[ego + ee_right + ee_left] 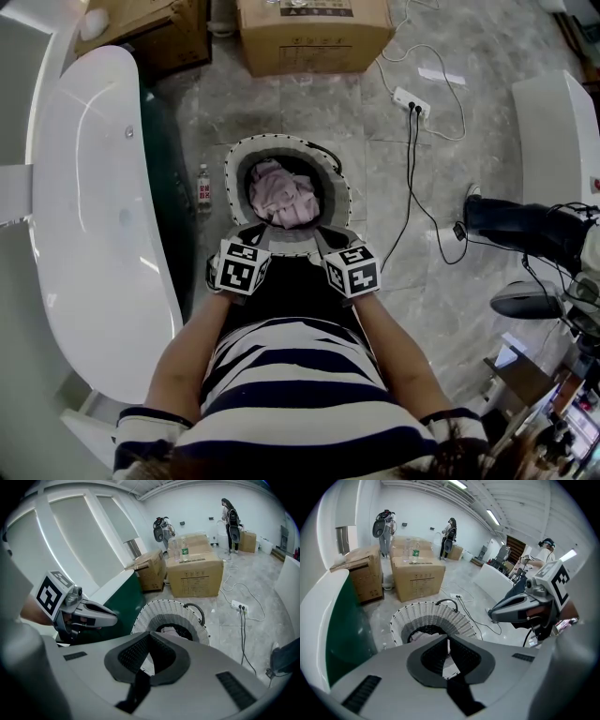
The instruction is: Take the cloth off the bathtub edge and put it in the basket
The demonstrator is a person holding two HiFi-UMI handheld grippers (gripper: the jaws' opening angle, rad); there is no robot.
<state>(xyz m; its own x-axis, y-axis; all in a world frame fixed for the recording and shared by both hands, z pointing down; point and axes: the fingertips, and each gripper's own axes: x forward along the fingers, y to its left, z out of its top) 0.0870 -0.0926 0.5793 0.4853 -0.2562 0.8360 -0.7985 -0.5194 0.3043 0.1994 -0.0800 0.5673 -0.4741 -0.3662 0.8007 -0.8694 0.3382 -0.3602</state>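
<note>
And here's the picture from the head view: the pink cloth [284, 197] sits bunched inside the woven basket [336, 178], dead ahead of the person at twelve o'clock. The white bathtub [84, 234] runs along the floor from nine round to eleven o'clock, and no cloth shows on the edge facing us.

Left gripper [448, 645]: jaws clenched, pads pressed together with nothing between them. Right gripper [149, 638]: the same, closed tight and carrying nothing. Both are angled down at the basket's near rim, side by side, just in front of the striped shirt.

Around the basket, a small bottle [203, 186] stands at ten o'clock, a cardboard box [314, 33] lies beyond at twelve, and a power strip [412, 101] trails its cables at one o'clock.

So by my reading the drop is done, with the cloth in the basket and both tools free of it. This looks like the closing beat of the task. What's next asks little: draw both grippers back from the rim without snagging the basket handle, and perhaps glance along the tub at nine o'clock to confirm nothing is left there.
</note>
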